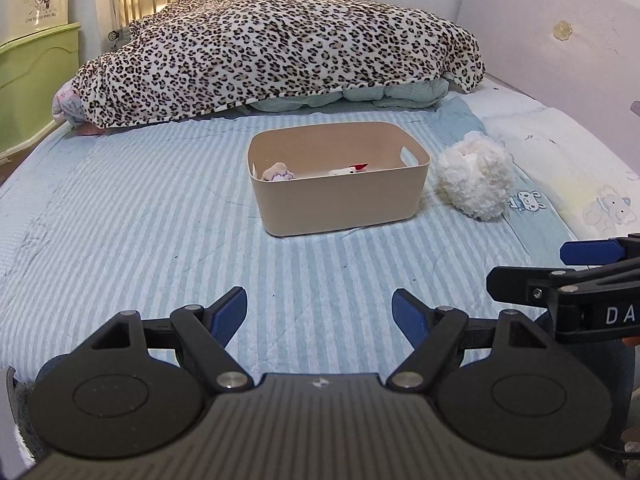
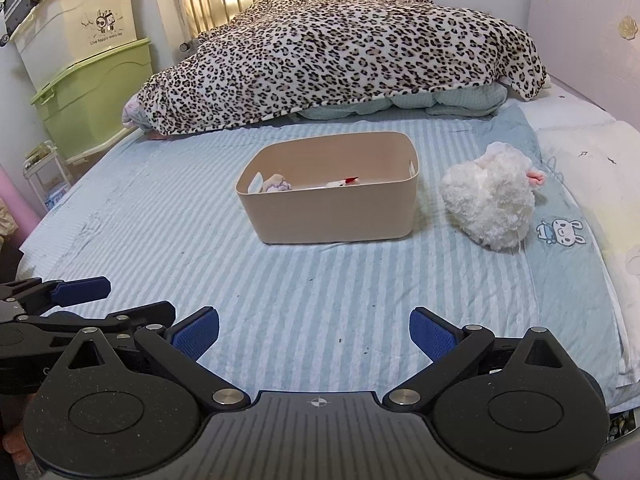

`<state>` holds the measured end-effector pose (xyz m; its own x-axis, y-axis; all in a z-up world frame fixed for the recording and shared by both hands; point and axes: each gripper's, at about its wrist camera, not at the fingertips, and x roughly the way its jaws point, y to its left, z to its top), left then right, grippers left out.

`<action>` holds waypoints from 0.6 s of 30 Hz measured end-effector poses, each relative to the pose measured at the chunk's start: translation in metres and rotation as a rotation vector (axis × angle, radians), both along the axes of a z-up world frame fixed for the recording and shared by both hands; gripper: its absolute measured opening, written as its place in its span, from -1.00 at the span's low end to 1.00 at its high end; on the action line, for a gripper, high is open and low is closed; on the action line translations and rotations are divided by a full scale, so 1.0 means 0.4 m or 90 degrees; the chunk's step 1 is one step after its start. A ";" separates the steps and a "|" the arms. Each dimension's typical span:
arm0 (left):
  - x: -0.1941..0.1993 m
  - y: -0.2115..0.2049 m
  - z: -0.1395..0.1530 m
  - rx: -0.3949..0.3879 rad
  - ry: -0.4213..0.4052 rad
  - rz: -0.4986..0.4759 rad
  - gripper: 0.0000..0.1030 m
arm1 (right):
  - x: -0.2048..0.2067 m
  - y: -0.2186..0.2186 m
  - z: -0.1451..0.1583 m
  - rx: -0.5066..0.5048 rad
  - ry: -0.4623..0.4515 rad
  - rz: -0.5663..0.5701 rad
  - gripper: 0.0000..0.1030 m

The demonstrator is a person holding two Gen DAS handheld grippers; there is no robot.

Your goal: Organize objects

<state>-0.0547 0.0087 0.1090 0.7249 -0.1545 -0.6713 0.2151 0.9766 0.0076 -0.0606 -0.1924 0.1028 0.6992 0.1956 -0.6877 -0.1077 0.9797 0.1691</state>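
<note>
Bed with a blue-and-white striped sheet (image 2: 160, 240). A beige bin (image 2: 332, 216) sits on it, well apart from both grippers. Inside the bin: a small pale purple toy (image 2: 276, 184) at the left side, and a small white toy with a red bit (image 2: 344, 182) near the middle. Both lie low, mostly hidden by the front wall.

A fluffy white plush toy (image 2: 490, 206) lies on the sheet just to the right of the bin, not touching it. A small pink part sticks out at its far side.

Left gripper (image 1: 319, 312): blue pads spread wide, nothing between them, hovering over the near edge of the bed. Right gripper (image 2: 314, 330): same, spread wide, holding nothing. The two sit side by side, close together.

Behind the bin, a leopard-print blanket (image 2: 340, 52) heaped over a pale green quilt (image 2: 440, 102). Green storage box (image 2: 96, 100) stands beside the bed on the left, a cream one (image 2: 80, 20) stacked above it.
</note>
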 end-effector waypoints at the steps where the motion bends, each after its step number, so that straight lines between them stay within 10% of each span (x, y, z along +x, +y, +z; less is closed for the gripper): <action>1: -0.001 -0.002 0.000 0.001 0.000 -0.002 0.56 | 0.000 0.000 0.000 -0.002 0.000 0.000 1.00; 18: 0.007 0.014 0.012 -0.008 0.000 0.002 0.76 | 0.001 -0.004 0.003 -0.016 -0.002 -0.003 1.00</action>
